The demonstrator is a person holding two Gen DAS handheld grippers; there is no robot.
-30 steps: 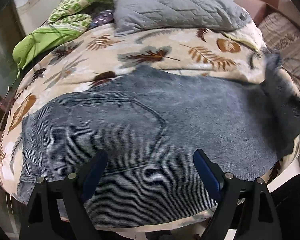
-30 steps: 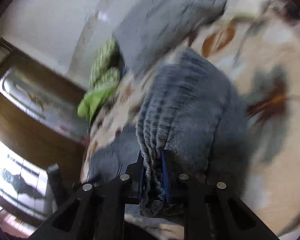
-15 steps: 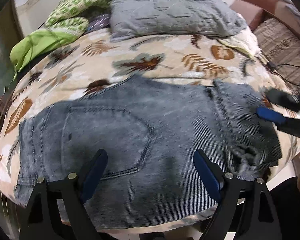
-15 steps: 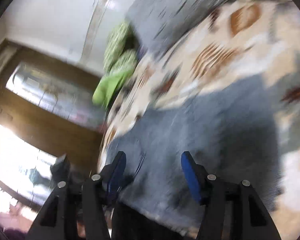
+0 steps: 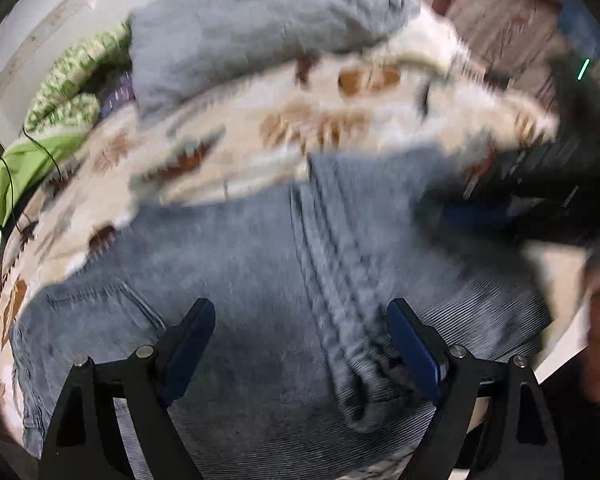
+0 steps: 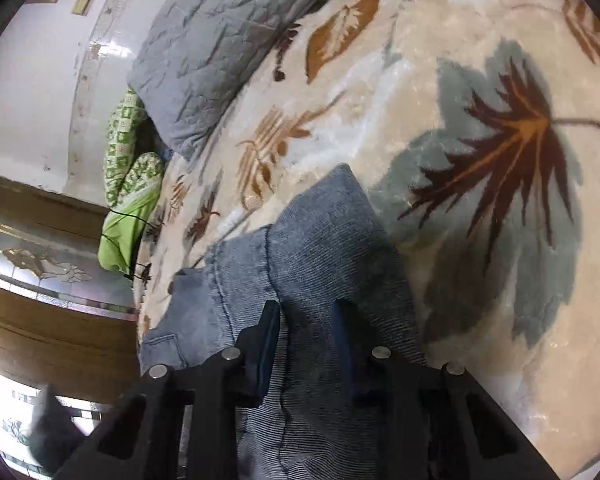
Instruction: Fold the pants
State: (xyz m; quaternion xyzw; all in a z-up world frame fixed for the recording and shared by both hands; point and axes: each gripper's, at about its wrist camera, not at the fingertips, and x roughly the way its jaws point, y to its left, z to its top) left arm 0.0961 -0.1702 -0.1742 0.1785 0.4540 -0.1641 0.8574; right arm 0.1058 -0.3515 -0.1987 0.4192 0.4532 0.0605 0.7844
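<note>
Leaf-printed blanket [image 6: 480,60] covers the bed, with a grey pillow [image 6: 228,40] and green bedding [image 6: 128,216] toward the wall. On it the pants [image 5: 260,280] lie folded over once, near the bed's front edge.

The left gripper [image 5: 302,344] hovers wide and empty above the thick seam. The right gripper [image 6: 306,344] has just been closing; its jaws are narrow, with a raised ridge of denim between them — I cannot tell if the pads already press on it.

I judge the risk to be a shallow bite: if the right jaws catch only the top layer, lifting will peel the fold apart. The layers may also slide on the plush blanket and go crooked, and the cloth near the edge could slip off the bed.
</note>
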